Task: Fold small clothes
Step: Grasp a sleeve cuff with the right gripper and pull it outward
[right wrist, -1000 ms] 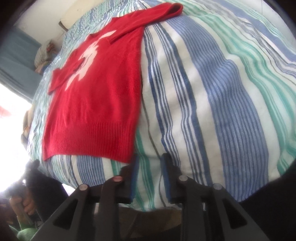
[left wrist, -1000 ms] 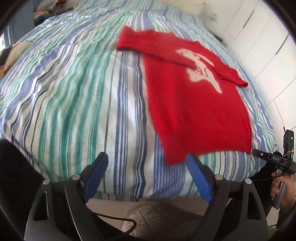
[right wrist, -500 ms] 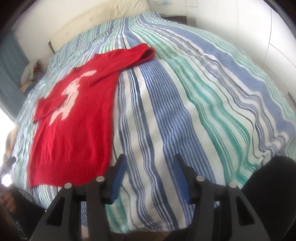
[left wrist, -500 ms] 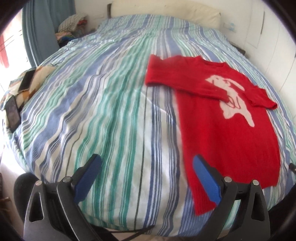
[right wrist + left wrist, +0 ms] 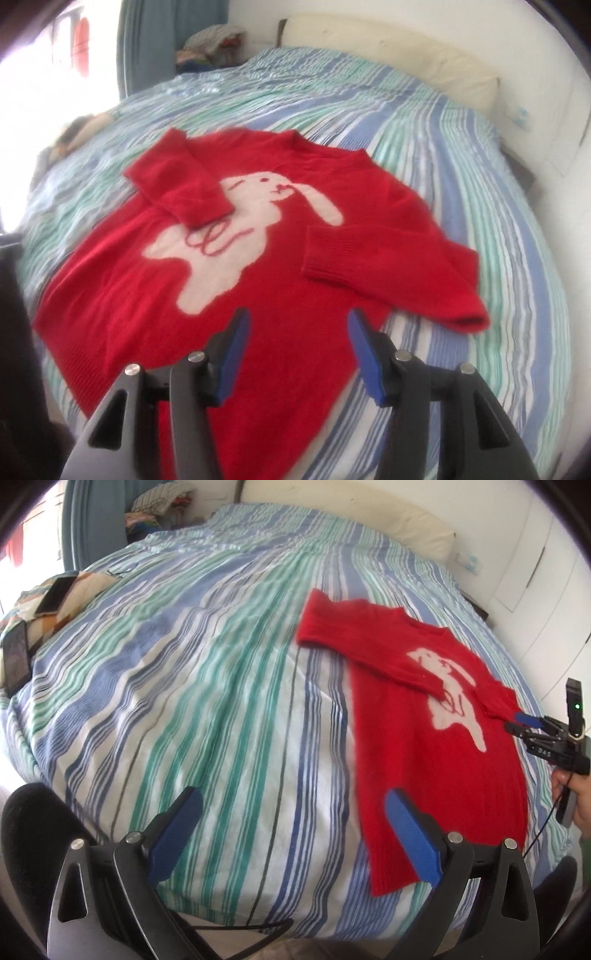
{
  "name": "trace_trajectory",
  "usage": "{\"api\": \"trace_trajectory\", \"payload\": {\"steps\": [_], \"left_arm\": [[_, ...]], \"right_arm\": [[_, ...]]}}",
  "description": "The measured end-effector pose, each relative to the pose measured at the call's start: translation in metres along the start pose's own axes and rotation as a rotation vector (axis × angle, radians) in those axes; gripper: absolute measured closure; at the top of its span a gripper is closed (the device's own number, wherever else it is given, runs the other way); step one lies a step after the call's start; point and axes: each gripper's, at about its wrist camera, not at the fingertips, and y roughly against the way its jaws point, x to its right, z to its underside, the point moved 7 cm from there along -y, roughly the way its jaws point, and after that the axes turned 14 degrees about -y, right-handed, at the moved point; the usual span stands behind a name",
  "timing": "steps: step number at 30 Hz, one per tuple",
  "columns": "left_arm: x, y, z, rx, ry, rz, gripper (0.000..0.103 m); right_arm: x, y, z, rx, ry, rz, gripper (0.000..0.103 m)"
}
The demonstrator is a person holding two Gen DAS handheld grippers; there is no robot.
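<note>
A big bed with a striped blanket (image 5: 207, 686) fills the room. A red sweater (image 5: 266, 266) with a white bunny lies flat on it, both sleeves folded in over the front. The right gripper (image 5: 299, 354) is above the sweater's bottom part, fingers wide apart, holding nothing. The left gripper (image 5: 291, 834) is also spread wide and empty, with its right blue finger (image 5: 413, 838) over the sweater's bottom corner.
</note>
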Motion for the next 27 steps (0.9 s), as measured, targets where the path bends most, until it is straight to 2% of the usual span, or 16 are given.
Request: {"api": "trace_trajectory", "payload": {"steps": [4, 6, 7, 8, 9, 11, 14, 17, 20, 23, 27], "left_arm": [[-0.012, 0.003, 0.010, -0.013, 0.032, -0.024, 0.003], [-0.016, -0.002, 0.015, -0.036, 0.046, -0.022, 0.003], [-0.017, -0.006, 0.018, -0.049, 0.052, -0.021, 0.003], [-0.018, -0.009, 0.020, -0.061, 0.058, -0.020, 0.003], [-0.017, -0.011, 0.022, -0.071, 0.062, -0.018, 0.003], [-0.015, -0.014, 0.024, -0.081, 0.063, -0.006, 0.003], [-0.007, -0.016, 0.023, -0.078, 0.046, 0.002, 0.003], [0.003, -0.019, 0.021, -0.080, 0.038, 0.019, 0.003], [0.015, -0.022, 0.017, -0.092, 0.038, 0.052, 0.003], [0.029, -0.019, 0.009, -0.090, 0.014, 0.068, 0.004], [0.039, -0.007, -0.001, -0.065, -0.032, 0.048, 0.003]], "right_arm": [[0.012, -0.078, -0.017, -0.065, 0.073, 0.081, 0.049], [0.021, -0.096, -0.021, -0.058, 0.040, 0.042, 0.049], [0.026, -0.095, -0.024, -0.040, 0.005, 0.012, 0.055], [0.033, -0.092, -0.028, -0.028, -0.045, -0.002, 0.081], [0.046, -0.085, -0.032, -0.014, -0.108, 0.004, 0.094], [0.079, -0.057, -0.039, 0.062, -0.246, -0.010, 0.096], [0.156, 0.001, -0.034, 0.192, -0.495, 0.018, 0.096], [0.245, 0.060, 0.002, 0.304, -0.772, 0.090, 0.096], [0.312, 0.082, 0.053, 0.312, -0.964, 0.177, 0.096], [0.337, 0.074, 0.095, 0.267, -1.057, 0.189, 0.096], [0.340, 0.060, 0.124, 0.255, -1.155, 0.164, 0.096]]}}
